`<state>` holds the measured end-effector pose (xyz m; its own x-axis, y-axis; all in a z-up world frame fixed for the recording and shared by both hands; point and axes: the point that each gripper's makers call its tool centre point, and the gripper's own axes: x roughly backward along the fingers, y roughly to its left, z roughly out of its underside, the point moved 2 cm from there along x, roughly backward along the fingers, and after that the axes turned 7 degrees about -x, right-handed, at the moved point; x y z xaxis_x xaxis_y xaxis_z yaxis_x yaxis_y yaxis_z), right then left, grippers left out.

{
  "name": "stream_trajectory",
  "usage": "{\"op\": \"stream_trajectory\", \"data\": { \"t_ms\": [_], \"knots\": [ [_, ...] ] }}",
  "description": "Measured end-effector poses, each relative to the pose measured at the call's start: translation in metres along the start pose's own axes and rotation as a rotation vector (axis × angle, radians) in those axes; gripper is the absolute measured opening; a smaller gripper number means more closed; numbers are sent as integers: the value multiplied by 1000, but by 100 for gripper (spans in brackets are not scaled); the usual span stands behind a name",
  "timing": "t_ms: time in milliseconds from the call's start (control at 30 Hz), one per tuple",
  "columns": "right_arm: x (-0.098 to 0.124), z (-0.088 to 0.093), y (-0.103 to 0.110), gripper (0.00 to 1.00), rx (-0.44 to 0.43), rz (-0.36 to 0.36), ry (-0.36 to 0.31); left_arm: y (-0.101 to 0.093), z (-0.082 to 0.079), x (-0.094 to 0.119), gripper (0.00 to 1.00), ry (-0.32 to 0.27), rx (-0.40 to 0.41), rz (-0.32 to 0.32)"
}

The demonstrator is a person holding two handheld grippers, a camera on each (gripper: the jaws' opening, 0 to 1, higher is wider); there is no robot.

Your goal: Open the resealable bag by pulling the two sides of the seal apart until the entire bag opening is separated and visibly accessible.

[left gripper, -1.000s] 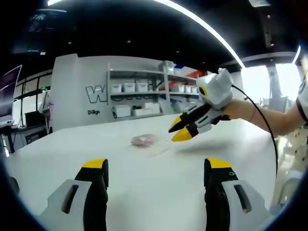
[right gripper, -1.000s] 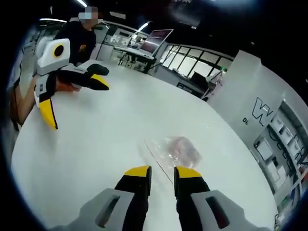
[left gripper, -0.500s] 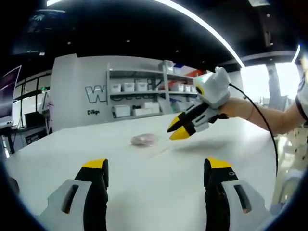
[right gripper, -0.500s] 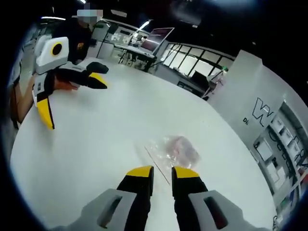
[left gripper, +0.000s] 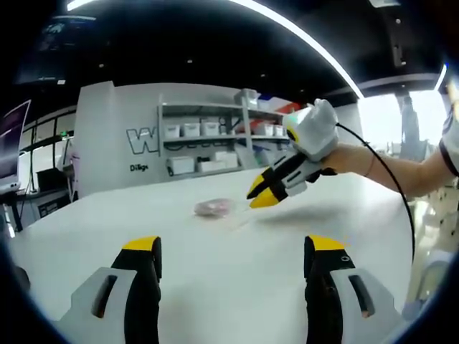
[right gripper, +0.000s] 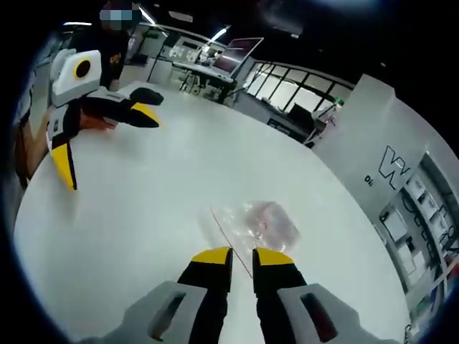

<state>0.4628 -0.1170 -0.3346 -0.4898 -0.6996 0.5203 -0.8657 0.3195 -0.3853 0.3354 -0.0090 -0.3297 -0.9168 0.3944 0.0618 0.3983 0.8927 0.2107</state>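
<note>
Bag (right gripper: 257, 221) flat on white surface (right gripper: 143, 208), just beyond right claw (right gripper: 242, 255) at 12 o'clock, jaws nearly closed, empty; left claw (left gripper: 234, 246) well back, jaws wide apart.

A clear resealable bag (right gripper: 252, 222) lies flat on a white table (right gripper: 143, 215). Bare tabletop surrounds the bag on every side. Just beside the bag's seal edge, the right gripper (right gripper: 242, 256) hovers, jaws nearly together. The left gripper (right gripper: 107, 136) sits well apart from the bag.
</note>
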Motion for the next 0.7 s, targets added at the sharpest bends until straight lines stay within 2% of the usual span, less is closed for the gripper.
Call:
{"op": "stream_trajectory", "data": {
  "t_ms": [500, 700],
  "knots": [
    [-3, -3, 0, 8, 14, -8, 3, 0, 0, 0, 81, -2, 0, -1],
    [-5, -2, 2, 4, 29, -16, 16, 0, 0, 0, 81, -5, 1, -2]
  ]
}}
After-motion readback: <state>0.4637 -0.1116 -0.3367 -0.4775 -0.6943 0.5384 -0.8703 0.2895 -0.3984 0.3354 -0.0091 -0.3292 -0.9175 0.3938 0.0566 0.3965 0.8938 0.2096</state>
